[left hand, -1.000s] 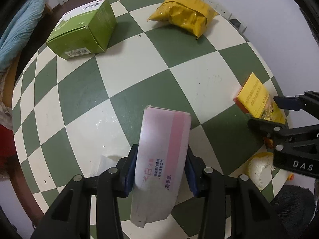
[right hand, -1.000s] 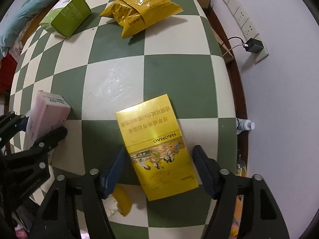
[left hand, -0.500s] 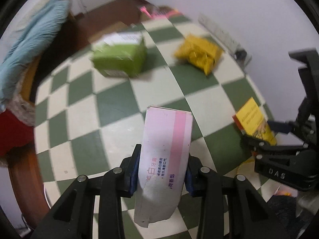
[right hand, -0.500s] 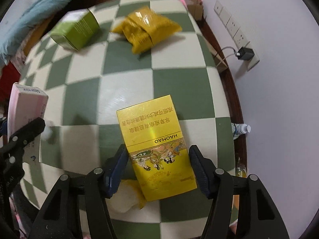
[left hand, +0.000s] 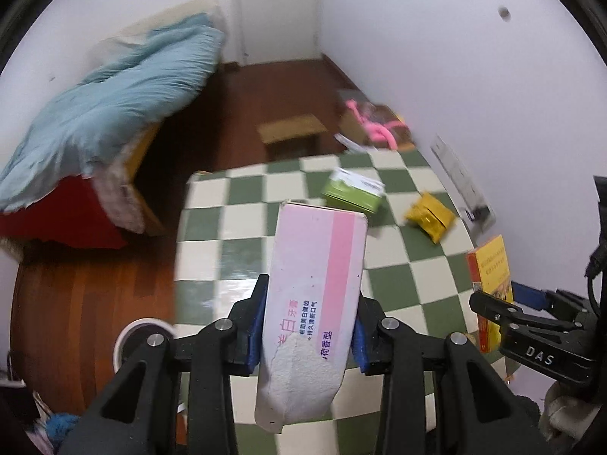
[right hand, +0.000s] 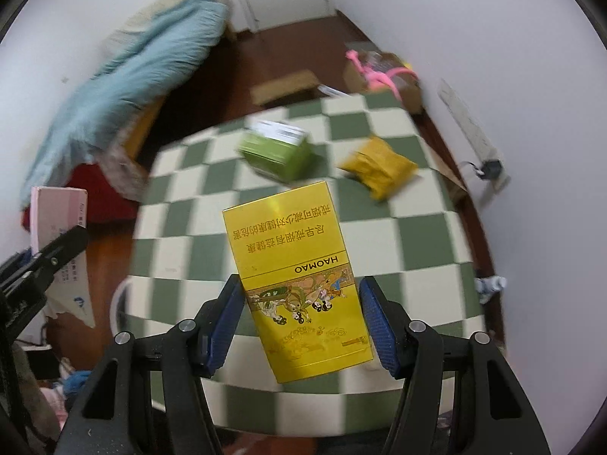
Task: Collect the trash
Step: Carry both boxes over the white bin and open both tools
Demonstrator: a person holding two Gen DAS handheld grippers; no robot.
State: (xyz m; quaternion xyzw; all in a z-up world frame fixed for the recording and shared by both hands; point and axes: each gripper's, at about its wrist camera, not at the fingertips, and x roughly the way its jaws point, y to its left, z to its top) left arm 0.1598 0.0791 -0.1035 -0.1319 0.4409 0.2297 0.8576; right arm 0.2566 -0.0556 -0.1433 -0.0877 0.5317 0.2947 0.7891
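Cartons were lifted clear of the checkered table (left hand: 235, 250): the left gripper (left hand: 307, 326) pinched a pink toothpaste box (left hand: 315, 288), the right gripper (right hand: 301, 322) clamped a yellow cigarette carton (right hand: 292, 261). A green box (right hand: 277, 151) and yellow packet (right hand: 379, 168) lay near the table's far edge. Carrying seemed underway; next, a bin must be found, perhaps the white-rimmed container (left hand: 142, 335) below the table's left edge.

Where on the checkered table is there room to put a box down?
The near half of the checkered table is bare, from its near edge up to the green box. Another bare patch lies along the right edge, below the yellow bag. The far end is crowded: box and bag sit close together there.
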